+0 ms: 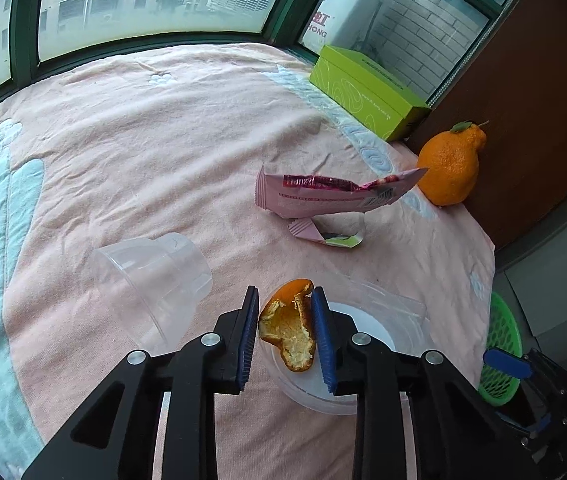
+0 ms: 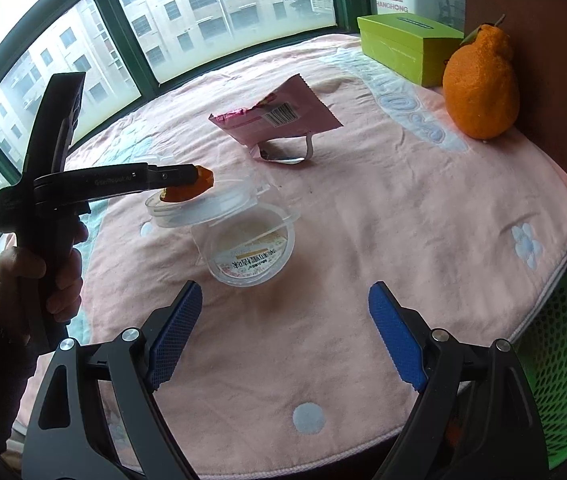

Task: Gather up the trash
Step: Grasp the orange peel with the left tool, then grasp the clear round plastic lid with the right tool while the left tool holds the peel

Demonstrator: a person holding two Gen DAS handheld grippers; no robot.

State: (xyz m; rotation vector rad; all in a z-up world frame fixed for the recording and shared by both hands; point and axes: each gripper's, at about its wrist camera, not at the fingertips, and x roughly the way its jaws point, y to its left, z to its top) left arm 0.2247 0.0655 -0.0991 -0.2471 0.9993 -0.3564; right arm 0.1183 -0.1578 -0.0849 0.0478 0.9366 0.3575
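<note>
My left gripper [image 1: 285, 294] is shut on an orange peel [image 1: 289, 326] and holds it just above a clear plastic lid [image 1: 379, 308]. In the right wrist view the left gripper [image 2: 197, 176] holds the peel [image 2: 187, 188] over the lid [image 2: 219, 204]. A clear plastic cup [image 1: 151, 276] lies on its side on the pink cloth; it also shows in the right wrist view [image 2: 247, 252]. A torn pink wrapper [image 1: 331, 196], also in the right wrist view [image 2: 279, 120], lies further back. My right gripper [image 2: 285, 300] is open and empty near the table's front edge.
A green mesh basket [image 2: 563, 364] stands below the table's right edge, also in the left wrist view [image 1: 499, 344]. A whole orange fruit [image 2: 481, 88] and a green box [image 2: 403, 46] sit at the back right. Windows run behind the table.
</note>
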